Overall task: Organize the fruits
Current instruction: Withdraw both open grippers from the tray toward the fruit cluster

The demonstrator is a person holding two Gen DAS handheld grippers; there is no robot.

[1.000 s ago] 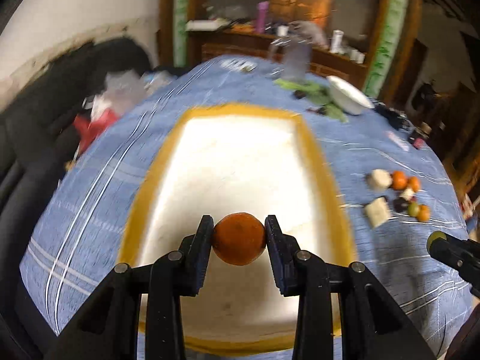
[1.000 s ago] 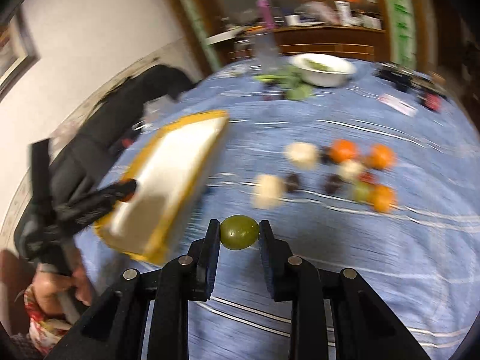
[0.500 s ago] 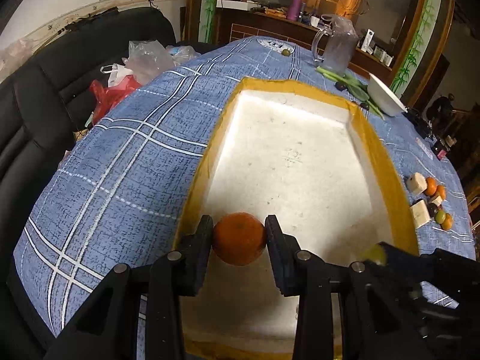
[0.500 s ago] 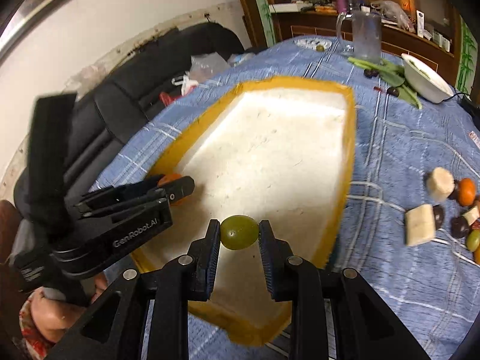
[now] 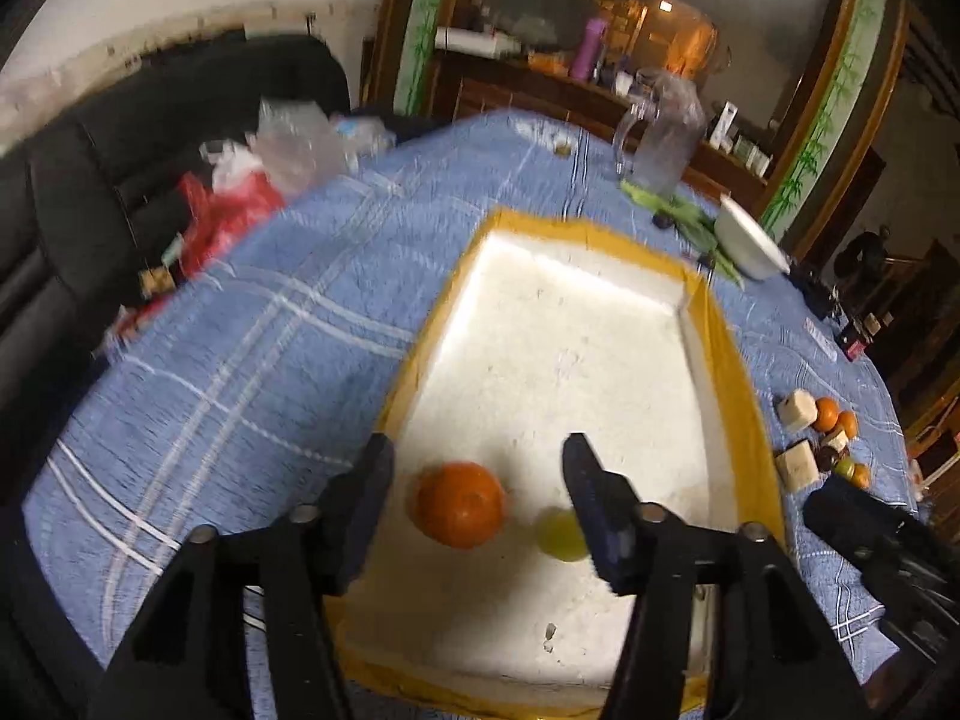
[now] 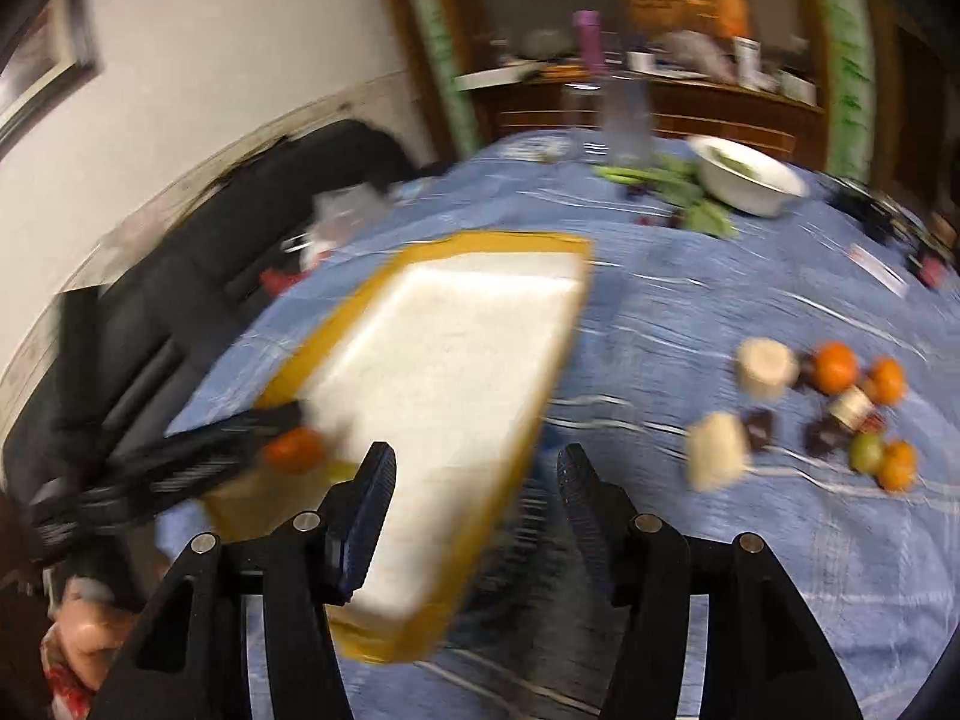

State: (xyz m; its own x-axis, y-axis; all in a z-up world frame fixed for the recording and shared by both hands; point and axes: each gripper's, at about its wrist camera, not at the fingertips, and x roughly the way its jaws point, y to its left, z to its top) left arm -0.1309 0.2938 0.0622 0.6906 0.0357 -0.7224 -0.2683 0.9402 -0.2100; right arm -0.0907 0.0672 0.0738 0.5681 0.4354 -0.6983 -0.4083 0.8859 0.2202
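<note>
A white foam tray with a yellow rim [image 5: 739, 396] lies on the blue checked tablecloth. An orange [image 5: 461, 504] and a small green fruit [image 5: 561, 534] rest on the tray floor near its front end. My left gripper [image 5: 477, 498] hangs over them with its jaws opening; the orange lies loose between the fingers, touching neither. In the right wrist view my right gripper [image 6: 474, 510] is also opening, with nothing between its fingers, above the tray's right rim [image 6: 540, 414]. The orange [image 6: 294, 450] shows there beside the left gripper [image 6: 180, 468].
A pile of small oranges, a green fruit, pale blocks and dark pieces [image 6: 840, 408] lies on the cloth right of the tray. Farther back stand a white bowl [image 6: 747, 183], greens and a glass jug [image 5: 660, 138]. A black sofa with bags [image 5: 240, 192] borders the table's left side.
Both grippers went from shut to open. The orange and the green fruit left the jaws and now lie in the tray. The right gripper has swung toward the tray's right edge.
</note>
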